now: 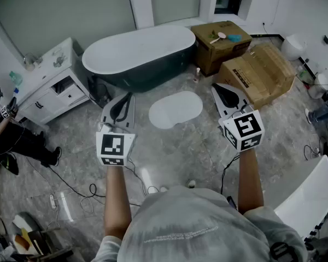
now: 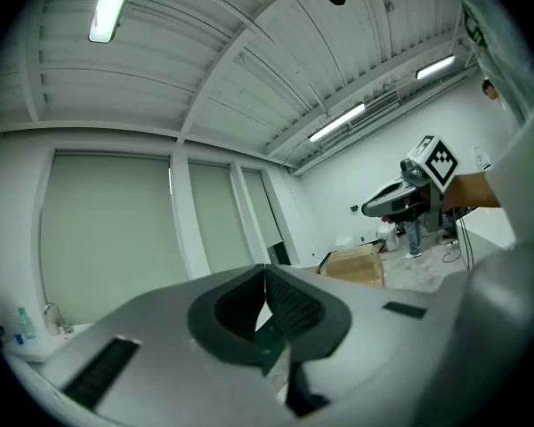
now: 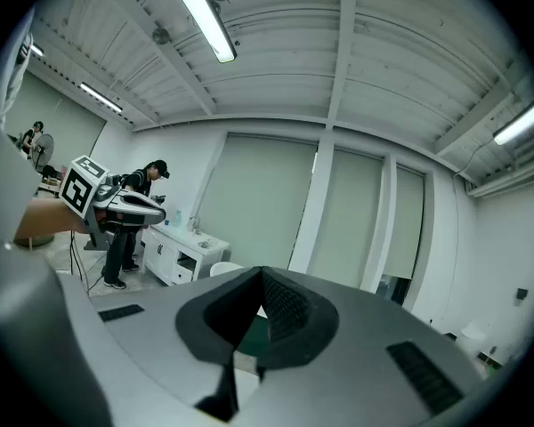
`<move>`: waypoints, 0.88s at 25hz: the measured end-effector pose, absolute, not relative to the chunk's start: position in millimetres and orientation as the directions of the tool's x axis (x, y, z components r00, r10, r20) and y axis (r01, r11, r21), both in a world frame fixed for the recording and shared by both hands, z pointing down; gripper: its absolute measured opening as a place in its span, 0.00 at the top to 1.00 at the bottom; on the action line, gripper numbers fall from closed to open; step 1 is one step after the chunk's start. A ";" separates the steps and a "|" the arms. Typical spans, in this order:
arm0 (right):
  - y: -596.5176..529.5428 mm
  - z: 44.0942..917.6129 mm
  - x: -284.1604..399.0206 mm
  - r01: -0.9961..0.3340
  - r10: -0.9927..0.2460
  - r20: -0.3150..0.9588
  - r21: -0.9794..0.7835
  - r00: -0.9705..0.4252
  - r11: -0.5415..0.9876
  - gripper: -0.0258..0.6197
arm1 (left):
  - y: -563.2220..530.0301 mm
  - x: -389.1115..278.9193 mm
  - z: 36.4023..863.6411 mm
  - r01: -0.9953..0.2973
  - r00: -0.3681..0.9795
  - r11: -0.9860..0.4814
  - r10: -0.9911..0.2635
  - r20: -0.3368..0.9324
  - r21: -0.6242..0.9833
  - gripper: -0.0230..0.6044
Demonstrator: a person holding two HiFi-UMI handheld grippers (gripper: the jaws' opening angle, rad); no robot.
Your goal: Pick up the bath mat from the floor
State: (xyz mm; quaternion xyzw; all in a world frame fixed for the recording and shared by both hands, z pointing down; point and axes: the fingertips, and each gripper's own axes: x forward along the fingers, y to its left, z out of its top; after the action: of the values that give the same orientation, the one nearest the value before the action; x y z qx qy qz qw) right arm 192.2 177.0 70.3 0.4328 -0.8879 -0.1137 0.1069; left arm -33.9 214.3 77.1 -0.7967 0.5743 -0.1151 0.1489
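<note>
A white oval bath mat (image 1: 175, 108) lies flat on the grey marble floor in front of the bathtub (image 1: 139, 54), seen in the head view. My left gripper (image 1: 124, 100) is held up to the mat's left and my right gripper (image 1: 221, 89) to its right, both above the floor and apart from the mat. Both have their jaws shut with nothing between them. In the left gripper view my left gripper (image 2: 265, 268) points upward at the ceiling and far wall; the right gripper (image 2: 408, 197) shows there too. My right gripper (image 3: 262, 269) in its own view also points up, empty.
Two cardboard boxes (image 1: 257, 72) stand at the back right, one with a brush on top. A white vanity cabinet (image 1: 52, 86) stands left of the tub. Cables (image 1: 76, 192) trail on the floor near left. A person (image 3: 125, 229) stands by the cabinet. A small bottle (image 1: 197, 73) stands beside the tub.
</note>
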 end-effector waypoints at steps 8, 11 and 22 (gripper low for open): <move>171.2 72.6 203.8 -0.755 -0.788 0.068 0.250 -0.612 0.607 0.94 | 205.3 -24.0 86.0 -0.884 0.319 -0.305 -0.948 0.021 -0.353 0.94; 170.2 74.1 206.8 -0.760 -0.792 0.068 0.244 -0.607 0.603 0.94 | 204.9 -23.1 88.7 -0.885 0.321 -0.312 -0.946 0.030 -0.345 0.94; 166.6 76.8 201.0 -0.747 -0.779 0.079 0.240 -0.622 0.620 0.94 | 200.2 -31.7 92.1 -0.901 0.287 -0.288 -0.956 0.054 -0.324 0.93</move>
State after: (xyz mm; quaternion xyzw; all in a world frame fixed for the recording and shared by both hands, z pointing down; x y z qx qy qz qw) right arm 201.0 166.6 76.8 0.4259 -0.8958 -0.0920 0.0877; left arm -31.7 200.2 92.1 -0.7937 0.5851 -0.1196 0.1159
